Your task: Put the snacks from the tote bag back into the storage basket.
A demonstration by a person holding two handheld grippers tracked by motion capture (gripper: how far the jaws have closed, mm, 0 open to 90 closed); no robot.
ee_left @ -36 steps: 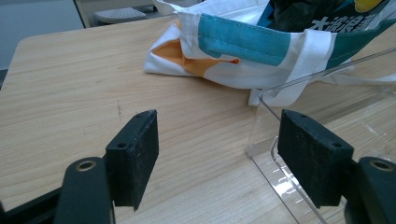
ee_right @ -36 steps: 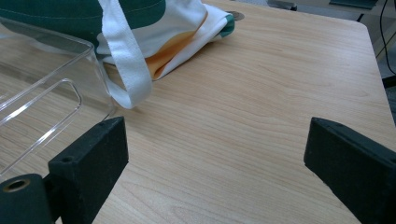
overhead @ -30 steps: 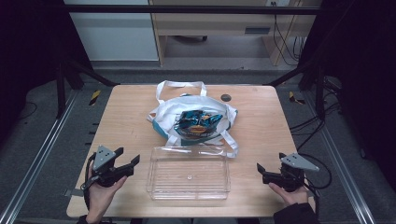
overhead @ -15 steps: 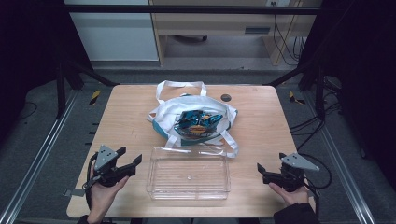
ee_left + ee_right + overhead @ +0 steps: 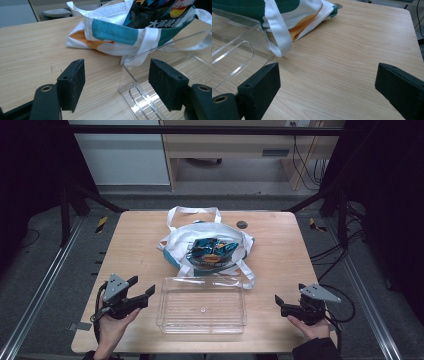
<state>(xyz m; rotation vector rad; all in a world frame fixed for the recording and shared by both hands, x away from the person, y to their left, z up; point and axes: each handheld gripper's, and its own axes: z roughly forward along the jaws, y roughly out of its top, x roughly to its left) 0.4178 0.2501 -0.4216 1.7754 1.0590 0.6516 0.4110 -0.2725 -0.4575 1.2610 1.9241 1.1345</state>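
A white tote bag (image 5: 176,244) with a teal band lies at the table's middle, its mouth showing blue and black snack packets (image 5: 212,252). In front of it stands an empty clear plastic container (image 5: 201,281). My left gripper (image 5: 143,286) is open just left of the container, held in a hand. In the left gripper view the gripper (image 5: 116,80) faces the container's near corner (image 5: 132,75) and the bag (image 5: 112,31). My right gripper (image 5: 279,305) is open to the container's right. In the right gripper view, bare wood lies between the jaws of the gripper (image 5: 327,85).
A small dark disc (image 5: 242,224) is set in the wooden table (image 5: 135,235) behind the bag. A white bag strap (image 5: 277,30) drapes beside the container's corner (image 5: 260,27). Dark frame rails and floor cables surround the table.
My left gripper has edged slightly toward the container. The right gripper, bag and container have not moved.
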